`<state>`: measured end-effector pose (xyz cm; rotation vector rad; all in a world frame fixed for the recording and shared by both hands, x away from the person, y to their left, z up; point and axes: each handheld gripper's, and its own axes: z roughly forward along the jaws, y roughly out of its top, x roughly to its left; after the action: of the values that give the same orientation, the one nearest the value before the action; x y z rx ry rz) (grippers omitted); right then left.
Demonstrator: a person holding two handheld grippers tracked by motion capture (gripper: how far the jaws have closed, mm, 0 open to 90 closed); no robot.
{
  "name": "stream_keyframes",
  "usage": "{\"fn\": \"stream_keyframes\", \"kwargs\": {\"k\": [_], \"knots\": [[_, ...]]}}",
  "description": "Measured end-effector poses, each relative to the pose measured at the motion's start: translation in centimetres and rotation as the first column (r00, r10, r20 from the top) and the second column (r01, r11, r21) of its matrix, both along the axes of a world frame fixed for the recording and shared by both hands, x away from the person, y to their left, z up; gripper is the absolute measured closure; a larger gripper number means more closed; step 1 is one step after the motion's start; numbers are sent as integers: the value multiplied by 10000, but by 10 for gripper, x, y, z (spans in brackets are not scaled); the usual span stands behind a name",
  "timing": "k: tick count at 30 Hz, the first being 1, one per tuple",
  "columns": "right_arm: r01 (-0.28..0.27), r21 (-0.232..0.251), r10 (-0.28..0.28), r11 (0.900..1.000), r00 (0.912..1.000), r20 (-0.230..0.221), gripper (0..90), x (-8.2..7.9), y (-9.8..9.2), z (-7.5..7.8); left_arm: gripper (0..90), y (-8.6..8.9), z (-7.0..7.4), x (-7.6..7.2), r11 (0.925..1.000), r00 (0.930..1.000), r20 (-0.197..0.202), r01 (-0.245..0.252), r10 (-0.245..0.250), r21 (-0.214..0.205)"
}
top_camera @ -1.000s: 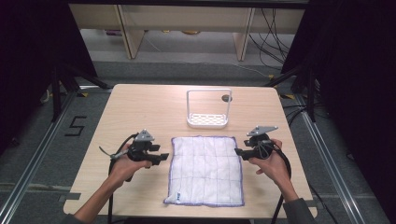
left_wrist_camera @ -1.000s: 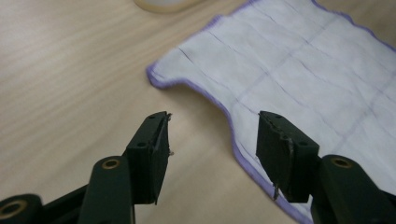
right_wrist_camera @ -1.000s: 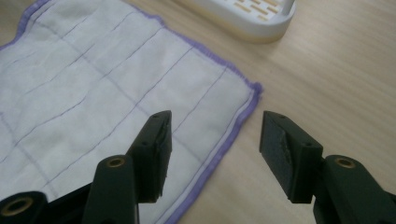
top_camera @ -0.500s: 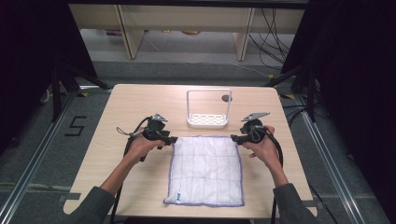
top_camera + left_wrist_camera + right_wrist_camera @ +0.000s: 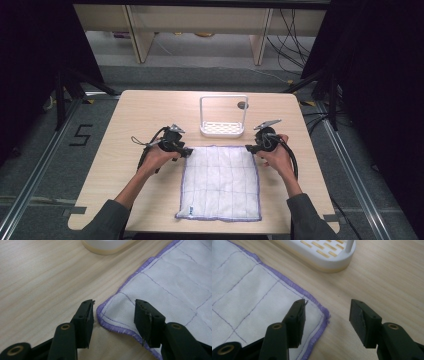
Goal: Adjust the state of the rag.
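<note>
In the high view, a white quilted cloth with purple edging (image 5: pixel 220 183) lies flat on the near middle of the light wooden tabletop (image 5: pixel 125 115), and a white slotted rack with an upright frame (image 5: pixel 223 121) stands just beyond its far edge. The left tool (image 5: pixel 187 152) sits at the cloth's far left corner, the right tool (image 5: pixel 249 148) at its far right corner, each held in a hand. In the left gripper view, the left tool (image 5: pixel 114 314) has its jaws spread apart, straddling the corner's purple hem and gripping nothing. In the right gripper view, the right tool (image 5: pixel 327 315) is likewise wide open, one jaw over the cloth (image 5: pixel 249 302), the other over bare wood, with the rack (image 5: pixel 322 253) beyond.
</note>
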<state>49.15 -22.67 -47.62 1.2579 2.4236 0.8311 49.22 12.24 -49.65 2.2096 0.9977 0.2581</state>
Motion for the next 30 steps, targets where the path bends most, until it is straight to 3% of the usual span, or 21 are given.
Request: {"fn": "stream_keyframes", "kwargs": {"k": [2,5,7,8,13,17,22,24,25,26,28,29,30], "knots": [[-154,-105,156,9998,9998,157,481,2,-1,-3,500,-1,1,0,10000,10000,30,-3,3,64],[-88,-162,88,9998,10000,-23,488,5,3,-8,518,-4,0,1,9998,10000,58,70,-71,187],[-79,-94,80,9999,9999,88,489,6,4,-11,522,-4,0,1,9998,9999,71,85,-87,188],[-193,-245,191,9995,9998,-92,491,7,6,-11,526,-5,-1,2,9998,10000,63,62,-63,208],[-274,-365,268,9990,9995,-167,495,10,8,-15,548,-8,-5,2,9968,9996,-70,274,-270,755],[-229,-305,217,9993,9990,-389,535,10,10,-17,683,-7,-6,3,9968,9986,81,525,-531,601],[-355,-180,349,9992,9988,-329,610,11,9,-19,795,-7,-6,2,9962,9979,195,608,-621,617],[-372,105,378,9993,9977,-554,725,10,8,-18,819,-8,-6,2,9955,9970,357,655,-680,687],[-372,105,378,9993,9977,-554,725,10,8,-18,827,-8,-6,2,9955,9970,357,655,-680,687],[-548,292,555,9981,9981,-248,824,10,7,-21,833,-8,-5,1,9943,9963,416,722,-756,780],[-574,235,584,9981,9974,-429,858,9,6,-18,838,-8,-4,1,9944,9954,567,732,-776,762],[-589,229,594,9980,9980,-195,864,9,6,-19,839,-7,-2,1,9945,9952,613,716,-763,760],[-683,213,688,9974,9973,-258,868,8,5,-16,840,-7,-1,0,9946,9945,701,719,-772,748]]}}
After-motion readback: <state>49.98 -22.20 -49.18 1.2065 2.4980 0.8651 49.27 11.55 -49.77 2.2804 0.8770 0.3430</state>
